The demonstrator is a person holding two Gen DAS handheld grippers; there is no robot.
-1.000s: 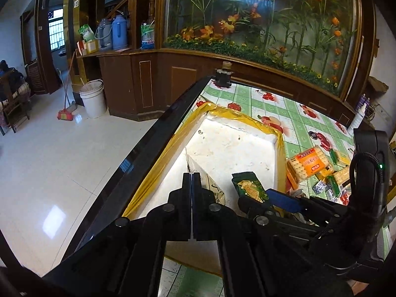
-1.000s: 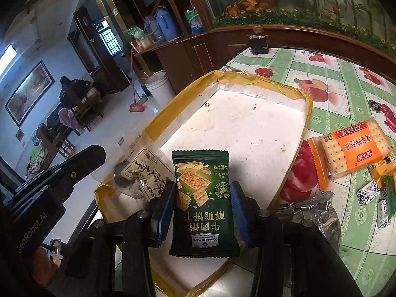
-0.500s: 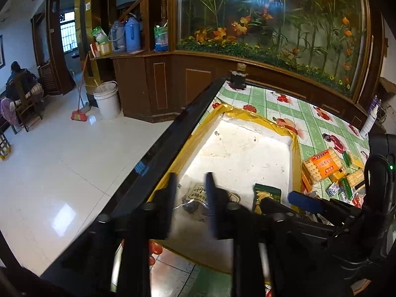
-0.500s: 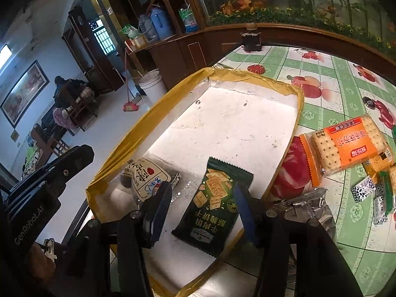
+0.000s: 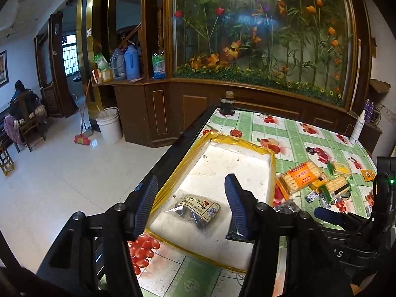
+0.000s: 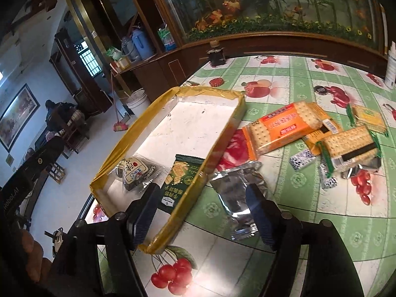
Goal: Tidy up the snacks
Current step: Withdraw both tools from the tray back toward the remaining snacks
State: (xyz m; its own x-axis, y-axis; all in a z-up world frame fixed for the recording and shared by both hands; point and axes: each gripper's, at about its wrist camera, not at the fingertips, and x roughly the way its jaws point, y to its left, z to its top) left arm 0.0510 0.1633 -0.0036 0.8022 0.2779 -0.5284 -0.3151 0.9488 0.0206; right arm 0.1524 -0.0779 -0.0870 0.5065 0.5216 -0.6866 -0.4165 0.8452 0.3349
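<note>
Both the left gripper [image 5: 190,205] and right gripper [image 6: 201,212] are opening, gripping nothing. A glossy clear pouch [image 5: 195,210] and green cracker packet [image 6: 177,183] lie flat in the shallow yellow-rimmed tray [image 6: 220,138]. A crinkled foil bag [image 6: 237,193], possibly touching the tray's rim, sits outside.

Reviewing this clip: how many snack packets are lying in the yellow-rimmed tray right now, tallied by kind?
Clear packet with dark contents: 1
Dark green cracker packet: 1
Total in the tray: 2
</note>
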